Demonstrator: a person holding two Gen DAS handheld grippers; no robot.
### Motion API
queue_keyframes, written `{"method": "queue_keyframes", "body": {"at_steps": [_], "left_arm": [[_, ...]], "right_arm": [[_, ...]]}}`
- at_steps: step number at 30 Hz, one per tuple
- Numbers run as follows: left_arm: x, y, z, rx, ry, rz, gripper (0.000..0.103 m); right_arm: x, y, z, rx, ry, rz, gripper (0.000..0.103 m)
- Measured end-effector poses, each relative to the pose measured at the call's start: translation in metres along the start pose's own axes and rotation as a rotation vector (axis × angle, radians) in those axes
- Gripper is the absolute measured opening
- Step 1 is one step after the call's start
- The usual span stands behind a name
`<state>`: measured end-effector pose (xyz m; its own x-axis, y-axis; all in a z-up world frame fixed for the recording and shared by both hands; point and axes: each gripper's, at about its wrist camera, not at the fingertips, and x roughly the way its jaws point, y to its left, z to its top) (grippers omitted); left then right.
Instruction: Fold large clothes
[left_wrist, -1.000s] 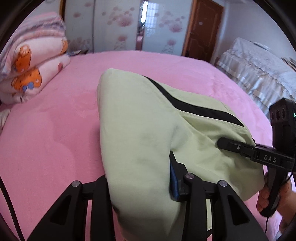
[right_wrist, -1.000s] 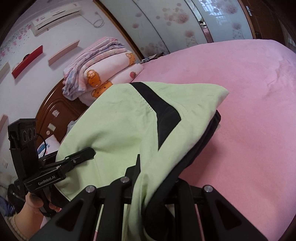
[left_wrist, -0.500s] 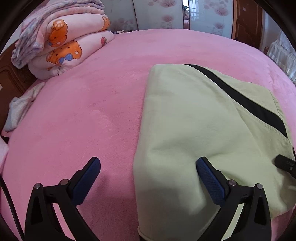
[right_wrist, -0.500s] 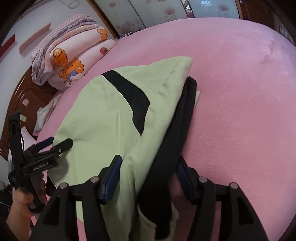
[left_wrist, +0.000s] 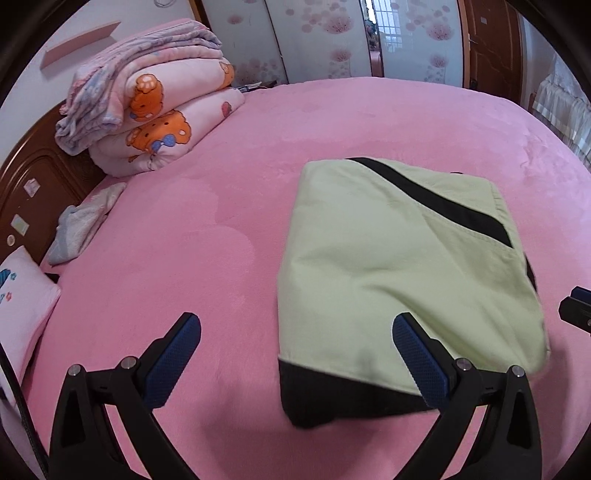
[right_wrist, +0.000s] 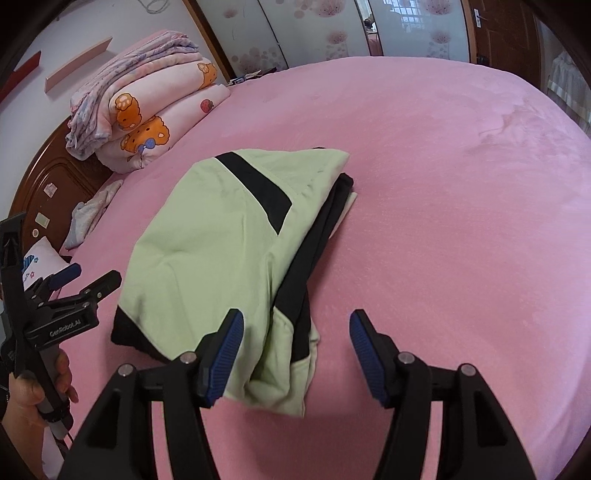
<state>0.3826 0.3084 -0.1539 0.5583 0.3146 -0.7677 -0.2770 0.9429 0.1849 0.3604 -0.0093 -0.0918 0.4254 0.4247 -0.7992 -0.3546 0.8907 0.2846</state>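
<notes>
A light green garment with black trim (left_wrist: 388, 266) lies folded into a compact bundle on the pink bed (left_wrist: 221, 229); it also shows in the right wrist view (right_wrist: 229, 251). My left gripper (left_wrist: 295, 354) is open and empty, just above the bundle's near left corner; it also shows in the right wrist view (right_wrist: 85, 277). My right gripper (right_wrist: 295, 343) is open and empty over the bundle's near right end. Only a tip of it shows at the right edge of the left wrist view (left_wrist: 576, 310).
A stack of folded pink quilts (left_wrist: 147, 118) sits at the head of the bed by the wooden headboard (left_wrist: 26, 199). A small pillow (left_wrist: 18, 310) and a crumpled cloth (left_wrist: 81, 221) lie at the left edge. Wardrobe doors (left_wrist: 406, 37) stand behind.
Both grippers let go of the garment, opened wide and pulled back. The garment dropped from a lifted hold to lie flat on the bed.
</notes>
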Motion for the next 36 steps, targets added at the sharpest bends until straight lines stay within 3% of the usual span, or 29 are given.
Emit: {"method": "queue_keyframes", "body": {"at_steps": [11, 18, 24, 30, 33, 36], "left_arm": [[-0.131, -0.036, -0.033, 0.009, -0.003, -0.082, 0.103], [-0.216, -0.059, -0.065, 0.000, -0.026, -0.168, 0.103], [-0.275, -0.073, -0.111, -0.033, -0.052, -0.247, 0.103], [-0.316, -0.083, -0.157, -0.039, -0.096, -0.246, 0.103], [-0.321, -0.086, -0.174, -0.066, -0.067, -0.266, 0.103], [-0.325, -0.089, -0.189, -0.096, -0.039, -0.297, 0.103]], "right_arm": [[-0.110, 0.032, -0.021, -0.045, -0.065, -0.017, 0.060], [-0.176, 0.042, -0.049, -0.043, -0.107, -0.102, 0.060], [-0.226, 0.037, -0.096, -0.018, -0.127, -0.148, 0.065], [-0.262, 0.026, -0.154, -0.019, -0.146, -0.183, 0.070], [-0.277, 0.014, -0.181, 0.012, -0.162, -0.191, 0.077], [-0.287, 0.002, -0.203, 0.057, -0.168, -0.192, 0.078]]}}
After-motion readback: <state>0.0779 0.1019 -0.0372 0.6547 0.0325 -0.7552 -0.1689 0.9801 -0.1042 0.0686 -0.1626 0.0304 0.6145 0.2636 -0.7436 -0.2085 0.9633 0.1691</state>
